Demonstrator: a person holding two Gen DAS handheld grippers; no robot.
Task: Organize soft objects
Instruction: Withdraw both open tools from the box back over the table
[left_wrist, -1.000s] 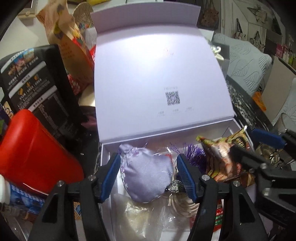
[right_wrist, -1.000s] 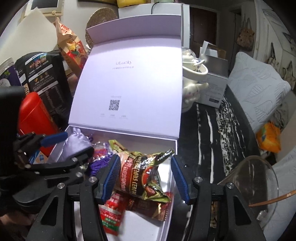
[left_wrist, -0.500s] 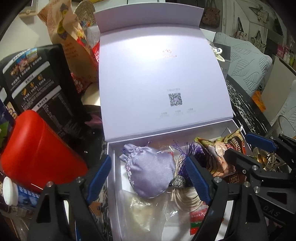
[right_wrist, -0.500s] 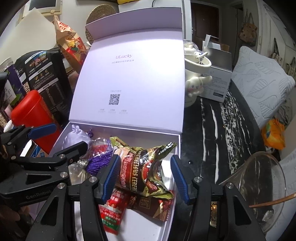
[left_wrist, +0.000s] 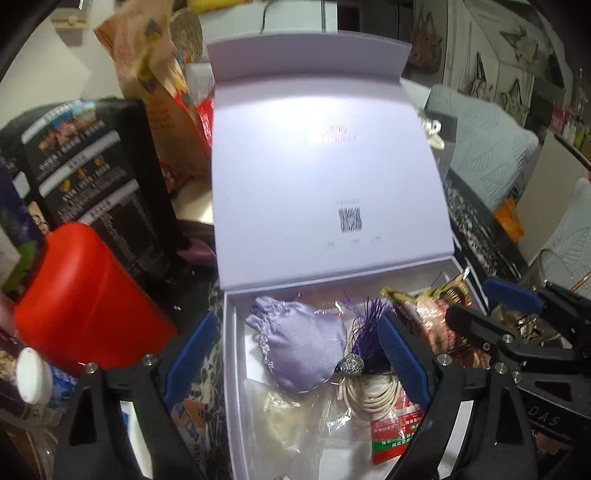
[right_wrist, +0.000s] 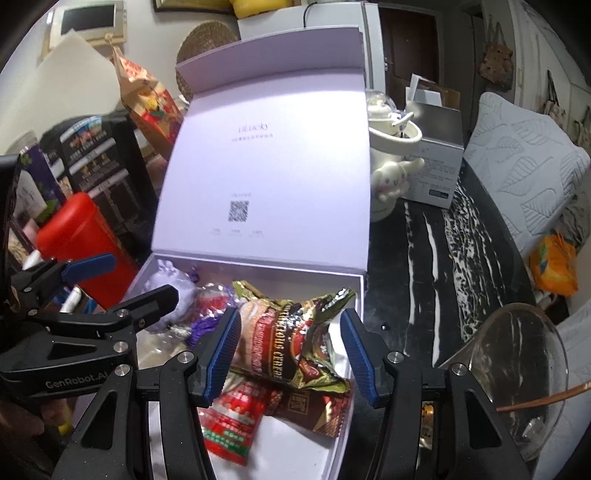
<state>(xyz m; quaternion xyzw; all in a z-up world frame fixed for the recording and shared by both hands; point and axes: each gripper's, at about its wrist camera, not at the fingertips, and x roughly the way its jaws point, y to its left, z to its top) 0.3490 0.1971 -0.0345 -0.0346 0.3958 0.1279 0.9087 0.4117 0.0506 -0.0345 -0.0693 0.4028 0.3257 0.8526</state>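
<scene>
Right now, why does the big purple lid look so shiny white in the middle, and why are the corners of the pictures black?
Left wrist view: room light glares off the open lid, and its code print is blurred. Right wrist view: same glare on the lid, print sharper. Both views: the fisheye lens bends straight edges and leaves dark corners.

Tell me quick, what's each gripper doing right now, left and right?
Left gripper: jaws opening, clear of the lilac satin drawstring pouch lying between them.
Right gripper: open around the crinkly brown-and-gold foil snack packet, not pressing it.
</scene>
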